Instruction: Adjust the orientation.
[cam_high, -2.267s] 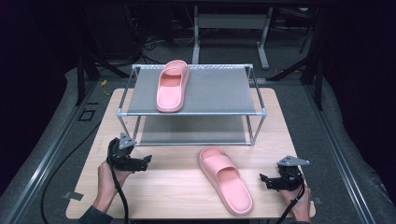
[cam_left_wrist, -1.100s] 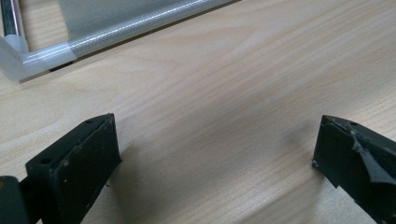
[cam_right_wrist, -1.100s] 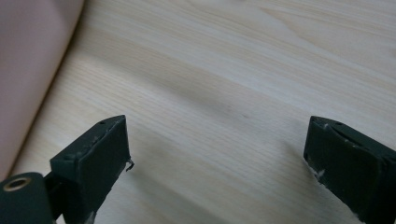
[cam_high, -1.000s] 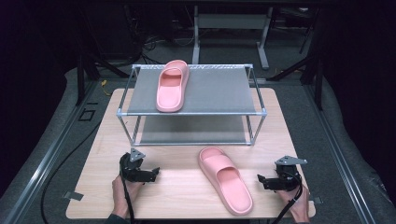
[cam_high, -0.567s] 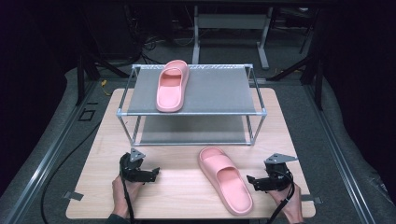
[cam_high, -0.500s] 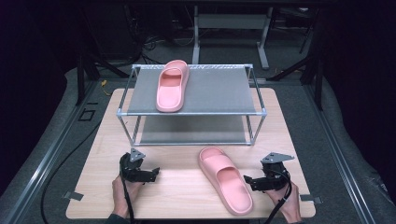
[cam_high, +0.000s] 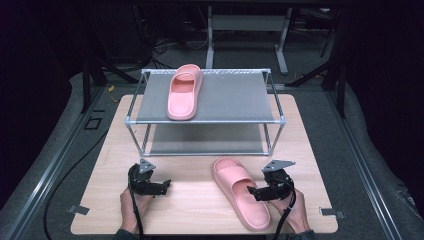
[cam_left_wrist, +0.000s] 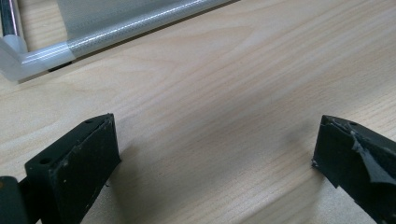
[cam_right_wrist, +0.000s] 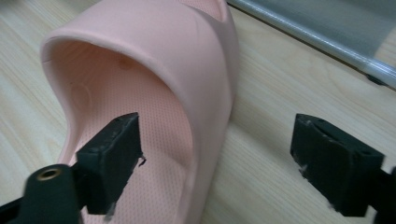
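With its jaws just closing in, the right claw (cam_right_wrist: 215, 163) straddles the near slipper's (cam_high: 240, 195) right wall, not yet clamped. Left claw (cam_left_wrist: 215, 154) released, resting over bare tabletop (cam_high: 200, 200).

Lighting: overhead and even on the wooden table (cam_high: 200, 200), which reads bright; surroundings fall off to near black. Shadows: soft, under the shoe rack (cam_high: 205, 120) and beside the pink slipper (cam_right_wrist: 154, 93). Glare: mild sheen on the rack's tube (cam_left_wrist: 140, 25). Sharpness: high view soft and grainy; both gripper views blur toward near jaws and far edges. Distortion: slight at the high view's edges.
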